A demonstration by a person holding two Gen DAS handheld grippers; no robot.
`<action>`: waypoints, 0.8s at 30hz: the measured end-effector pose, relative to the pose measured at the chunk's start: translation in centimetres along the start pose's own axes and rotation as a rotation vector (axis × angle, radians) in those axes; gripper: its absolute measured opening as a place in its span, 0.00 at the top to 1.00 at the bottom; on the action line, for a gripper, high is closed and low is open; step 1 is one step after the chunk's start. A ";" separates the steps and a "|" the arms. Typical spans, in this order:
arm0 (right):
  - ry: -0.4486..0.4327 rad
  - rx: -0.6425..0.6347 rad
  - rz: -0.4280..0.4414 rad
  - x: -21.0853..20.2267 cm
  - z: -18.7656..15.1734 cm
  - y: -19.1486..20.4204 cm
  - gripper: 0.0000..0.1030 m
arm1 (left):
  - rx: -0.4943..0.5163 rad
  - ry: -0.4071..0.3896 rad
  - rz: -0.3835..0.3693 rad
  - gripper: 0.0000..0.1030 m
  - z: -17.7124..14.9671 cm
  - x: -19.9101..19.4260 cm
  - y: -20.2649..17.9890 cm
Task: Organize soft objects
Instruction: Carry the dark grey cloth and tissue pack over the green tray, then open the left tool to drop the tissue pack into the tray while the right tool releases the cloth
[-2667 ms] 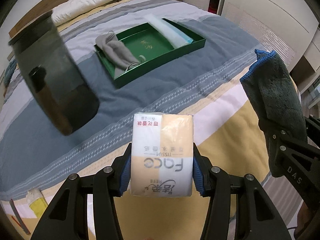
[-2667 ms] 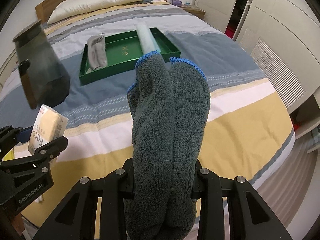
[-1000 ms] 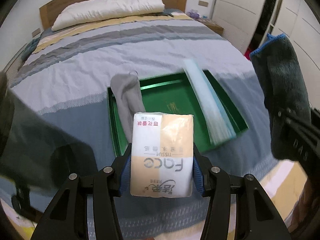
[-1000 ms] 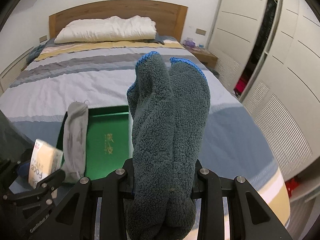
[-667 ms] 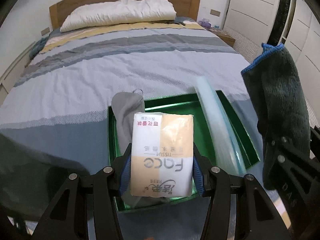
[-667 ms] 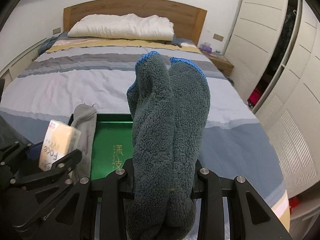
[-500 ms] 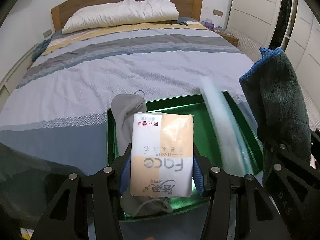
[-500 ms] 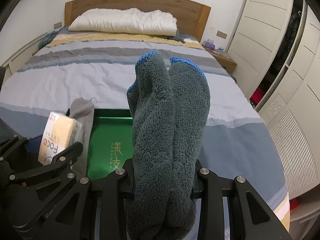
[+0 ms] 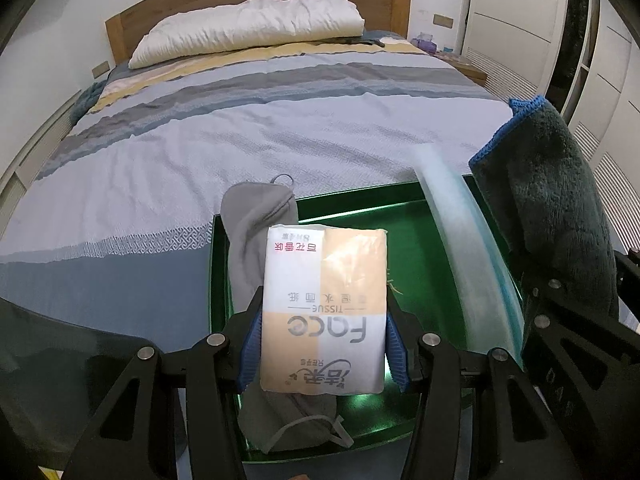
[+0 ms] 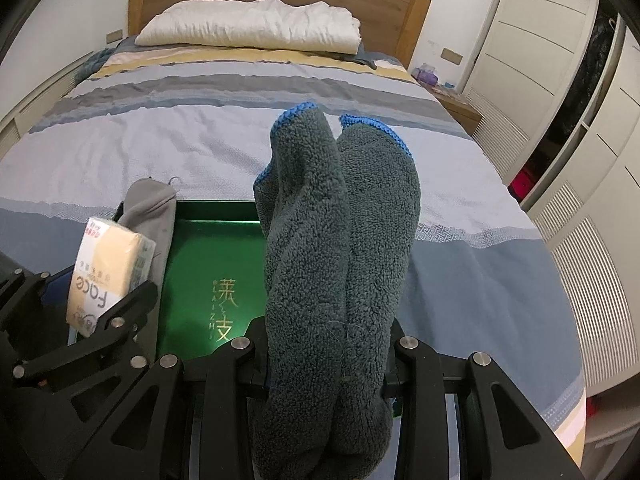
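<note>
We've got the left gripper [image 9: 323,354] clamped on the tissue pack [image 9: 325,308], blue pads [image 9: 249,360] pressing both sides, pack upright and hanging over the tray's near half

Right gripper [image 10: 326,376] squeezed shut on the folded towel [image 10: 340,248], towel sticking up between the fingers, blue hem at 12

Change: 2.7 s ago both loads were well short of the tray [image 9: 420,276], out over the yellow stripe of the bedspread; now we've carried both over it, tray filling the lower frame in the left view. Grips unchanged throughout

Means, we judge, transport is about done and next is lowering and release

In the tray: grey sock [image 9: 256,240] along its 9 o'clock side, partly under the pack in the left view; pale blurred roll [image 9: 464,256] along its 3 o'clock side. Green floor between them bare, gold lettering [image 10: 224,308] showing

Risk: pack lands on the sock unless we shift toward 3

Towel is at 3 in the left view, over the tray's right rim, beside the roll

Far: striped bed [image 10: 200,132], white pillow [image 10: 248,28] at 12, headboard, wardrobe doors at 2
</note>
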State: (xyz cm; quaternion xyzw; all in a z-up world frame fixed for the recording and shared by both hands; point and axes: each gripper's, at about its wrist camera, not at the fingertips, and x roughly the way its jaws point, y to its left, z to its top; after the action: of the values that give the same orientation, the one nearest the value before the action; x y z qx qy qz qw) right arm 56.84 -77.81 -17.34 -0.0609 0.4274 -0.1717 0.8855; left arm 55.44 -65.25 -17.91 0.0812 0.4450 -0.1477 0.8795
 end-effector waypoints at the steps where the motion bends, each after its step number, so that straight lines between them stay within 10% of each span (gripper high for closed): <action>1: 0.001 0.002 -0.001 0.3 0.1 0.0 0.68 | 0.000 0.000 0.001 0.55 0.0 0.0 0.0; 24: 0.050 -0.049 -0.021 4.1 0.5 0.5 0.68 | -0.018 0.025 0.026 0.55 0.4 2.1 0.6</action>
State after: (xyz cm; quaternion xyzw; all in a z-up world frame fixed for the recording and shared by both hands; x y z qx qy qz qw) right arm 59.72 -78.79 -20.22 -0.0826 0.4528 -0.1720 0.8710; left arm 57.15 -65.16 -19.39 0.0810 0.4562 -0.1315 0.8764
